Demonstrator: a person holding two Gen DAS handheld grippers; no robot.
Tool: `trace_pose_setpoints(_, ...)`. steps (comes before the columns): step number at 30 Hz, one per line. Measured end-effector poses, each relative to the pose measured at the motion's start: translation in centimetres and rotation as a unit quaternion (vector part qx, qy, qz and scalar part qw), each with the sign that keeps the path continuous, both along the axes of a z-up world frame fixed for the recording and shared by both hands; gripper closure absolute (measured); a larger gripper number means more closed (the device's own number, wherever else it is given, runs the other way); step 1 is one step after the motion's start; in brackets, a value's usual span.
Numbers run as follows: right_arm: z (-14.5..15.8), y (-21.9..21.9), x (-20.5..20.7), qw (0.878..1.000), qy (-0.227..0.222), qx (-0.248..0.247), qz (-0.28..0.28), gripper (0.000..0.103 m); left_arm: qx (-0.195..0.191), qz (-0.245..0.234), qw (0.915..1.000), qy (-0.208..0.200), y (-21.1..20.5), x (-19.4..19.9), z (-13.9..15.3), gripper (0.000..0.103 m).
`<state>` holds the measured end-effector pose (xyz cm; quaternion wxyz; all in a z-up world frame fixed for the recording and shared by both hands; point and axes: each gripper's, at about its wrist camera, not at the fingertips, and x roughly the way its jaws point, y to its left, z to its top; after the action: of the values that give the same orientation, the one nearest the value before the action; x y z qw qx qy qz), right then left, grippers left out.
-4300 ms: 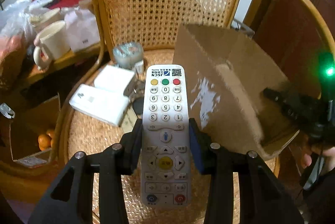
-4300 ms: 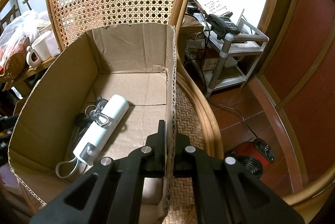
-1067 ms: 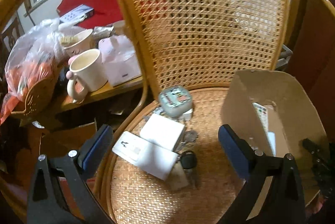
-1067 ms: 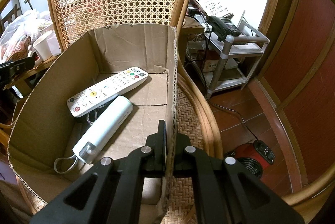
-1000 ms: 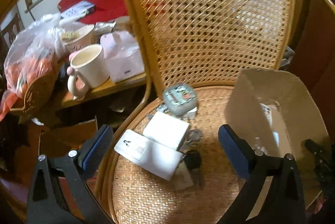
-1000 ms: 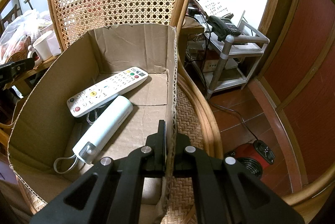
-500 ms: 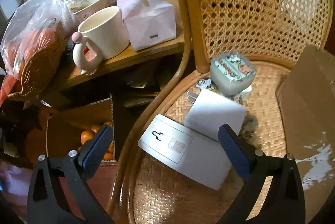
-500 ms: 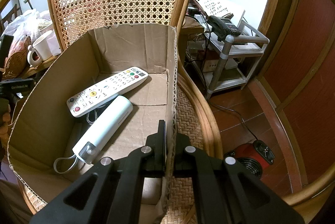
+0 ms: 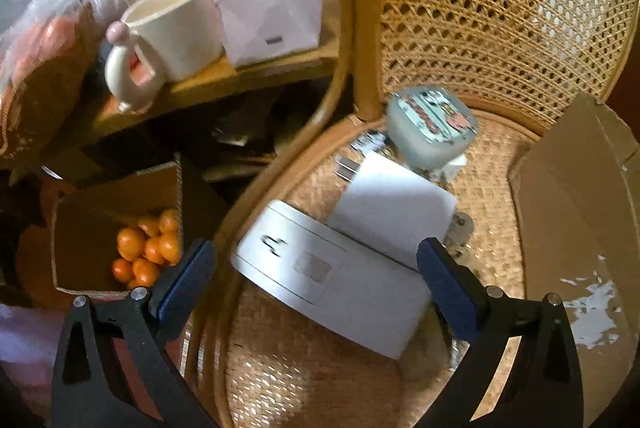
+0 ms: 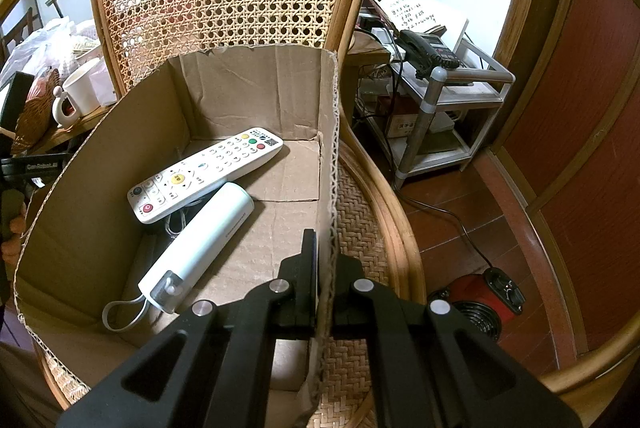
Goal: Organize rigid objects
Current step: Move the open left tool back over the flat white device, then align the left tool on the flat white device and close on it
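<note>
My left gripper (image 9: 316, 280) is open and empty, its blue pads on either side of a long white flat box (image 9: 332, 280) on the wicker chair seat. A second white box (image 9: 394, 208) lies on it, with a round pale tin (image 9: 432, 126) behind. My right gripper (image 10: 326, 256) is shut on the right wall of the cardboard box (image 10: 330, 148). Inside that box lie a white remote (image 10: 204, 172) and a white cylindrical device (image 10: 200, 246) with a strap. The box's outer wall (image 9: 576, 228) shows at right in the left wrist view.
Keys (image 9: 460, 228) and small bits lie by the white boxes. A side table at left holds a cream mug (image 9: 168, 32) and a pink box (image 9: 268, 8). A carton of oranges (image 9: 148, 248) sits on the floor. A metal rack (image 10: 440, 108) and a red heater (image 10: 480, 300) stand right of the chair.
My left gripper put the remote in the cardboard box, opened, and swung left and down over the white boxes on the seat. My right gripper kept its hold on the box wall.
</note>
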<state>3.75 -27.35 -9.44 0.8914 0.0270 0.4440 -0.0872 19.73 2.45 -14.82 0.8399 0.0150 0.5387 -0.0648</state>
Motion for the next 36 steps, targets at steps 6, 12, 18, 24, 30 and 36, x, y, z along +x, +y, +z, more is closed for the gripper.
trace_pose_setpoints(6, 0.0, 0.0, 0.0, 1.000, 0.000, 0.000, 0.000, 0.098, 0.013, -0.018, 0.9998, -0.002, -1.3, -0.3, -0.3, 0.003)
trace_pose_setpoints(12, 0.0, 0.0, 0.0, 1.000, 0.000, 0.000, 0.000, 0.098, 0.025, -0.024, 0.9993, 0.011, -2.3, 0.0, -1.6, 0.003)
trace_pose_setpoints(18, 0.0, 0.0, 0.0, 1.000, 0.000, 0.000, 0.000, 0.098, 0.050, -0.027, 0.9984, 0.007, -3.0, 0.1, -1.8, 0.003)
trace_pose_setpoints(24, 0.0, 0.0, 0.0, 1.000, 0.000, 0.000, 0.000, 0.098, 0.053, -0.024, 0.9983, 0.010, -3.1, 0.1, -1.7, 0.003)
trace_pose_setpoints(30, 0.0, 0.0, 0.0, 1.000, 0.000, 0.000, 0.000, 0.098, 0.064, -0.059, 0.9961, -0.009, -3.6, -1.4, -1.8, 0.012)
trace_pose_setpoints(36, 0.0, 0.0, 0.0, 1.000, 0.000, 0.000, 0.000, 0.098, 0.073, -0.105, 0.9918, -0.005, -4.4, -2.9, -1.5, 0.016)
